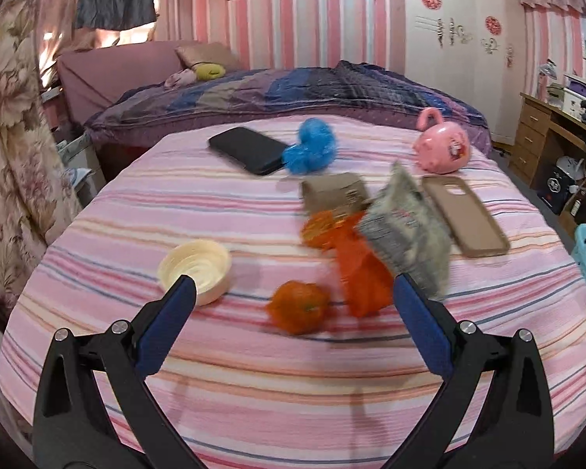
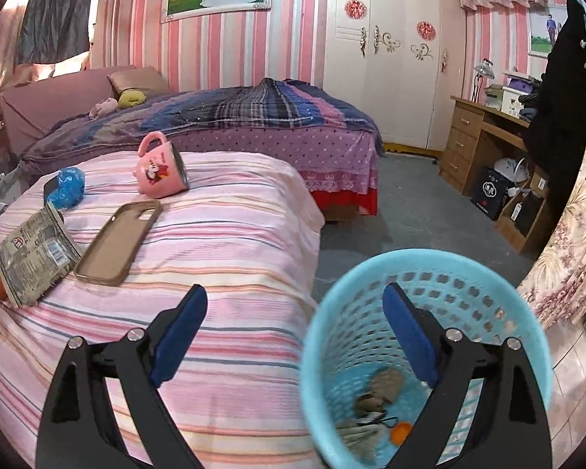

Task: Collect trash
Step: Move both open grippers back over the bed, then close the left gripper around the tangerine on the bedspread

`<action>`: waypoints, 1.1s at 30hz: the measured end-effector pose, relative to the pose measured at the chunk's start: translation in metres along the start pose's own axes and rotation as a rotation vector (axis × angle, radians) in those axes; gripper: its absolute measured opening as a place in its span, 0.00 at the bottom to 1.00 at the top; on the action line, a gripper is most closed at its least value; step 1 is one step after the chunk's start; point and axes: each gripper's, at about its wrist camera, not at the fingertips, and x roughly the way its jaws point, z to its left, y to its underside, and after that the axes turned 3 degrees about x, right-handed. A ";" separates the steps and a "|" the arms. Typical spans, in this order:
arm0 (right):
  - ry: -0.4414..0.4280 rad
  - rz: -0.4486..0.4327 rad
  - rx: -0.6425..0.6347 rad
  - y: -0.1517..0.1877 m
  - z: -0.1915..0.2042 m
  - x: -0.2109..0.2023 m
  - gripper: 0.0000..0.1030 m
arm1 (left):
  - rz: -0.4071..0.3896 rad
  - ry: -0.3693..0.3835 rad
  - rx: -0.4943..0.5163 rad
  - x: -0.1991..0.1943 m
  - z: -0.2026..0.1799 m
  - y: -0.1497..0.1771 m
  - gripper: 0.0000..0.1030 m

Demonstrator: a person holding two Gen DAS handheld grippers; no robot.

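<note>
In the left wrist view my left gripper [image 1: 293, 283] is open above the pink striped bedspread [image 1: 215, 391]. Between its fingers lie an orange tangerine-like piece [image 1: 297, 306] and a blurred orange wrapper [image 1: 361, 277]. A silver snack packet [image 1: 406, 230], also blurred, stands tilted by the right fingertip. Behind them lie a piece of cardboard [image 1: 334, 193] and a crumpled blue bag [image 1: 312, 146]. My right gripper [image 2: 295, 293] is open and empty, its right finger over the light blue trash basket [image 2: 488, 273]. Several scraps [image 2: 383, 391] lie in the basket.
On the bed are a cream lid [image 1: 195, 269], a black phone [image 1: 248, 149], a brown phone case [image 1: 465, 215] and a pink mug [image 1: 443, 148] on its side. A second bed [image 2: 273, 117] stands behind. A wooden desk [image 2: 484, 144] and floral curtain [image 2: 566, 234] stand at the right.
</note>
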 end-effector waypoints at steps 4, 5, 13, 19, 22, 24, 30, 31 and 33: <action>-0.012 0.014 0.020 0.001 0.015 0.004 0.87 | 0.047 0.017 -0.014 0.009 0.011 0.008 0.95; -0.014 0.016 0.028 0.001 0.019 0.005 0.87 | 0.059 0.017 -0.006 0.012 0.012 0.010 0.95; -0.045 0.023 0.075 -0.001 0.038 0.010 0.95 | 0.140 0.050 -0.009 0.028 0.013 0.018 0.92; -0.056 0.051 0.022 0.001 0.055 0.015 0.95 | 0.163 0.087 -0.013 0.037 0.012 0.015 0.76; -0.056 0.050 0.002 0.001 0.061 0.015 0.95 | 0.185 0.078 -0.003 0.044 0.007 0.011 0.71; -0.054 0.052 -0.013 0.002 0.064 0.015 0.95 | 0.191 0.071 -0.002 0.046 0.004 0.009 0.69; -0.061 0.066 -0.027 0.001 0.068 0.018 0.95 | 0.196 0.085 0.024 0.051 -0.009 0.003 0.45; -0.065 0.068 -0.027 0.001 0.069 0.019 0.95 | 0.191 0.087 0.035 0.049 -0.011 0.004 0.42; -0.074 0.072 -0.031 0.001 0.073 0.019 0.95 | 0.184 0.101 0.045 0.048 -0.011 0.004 0.35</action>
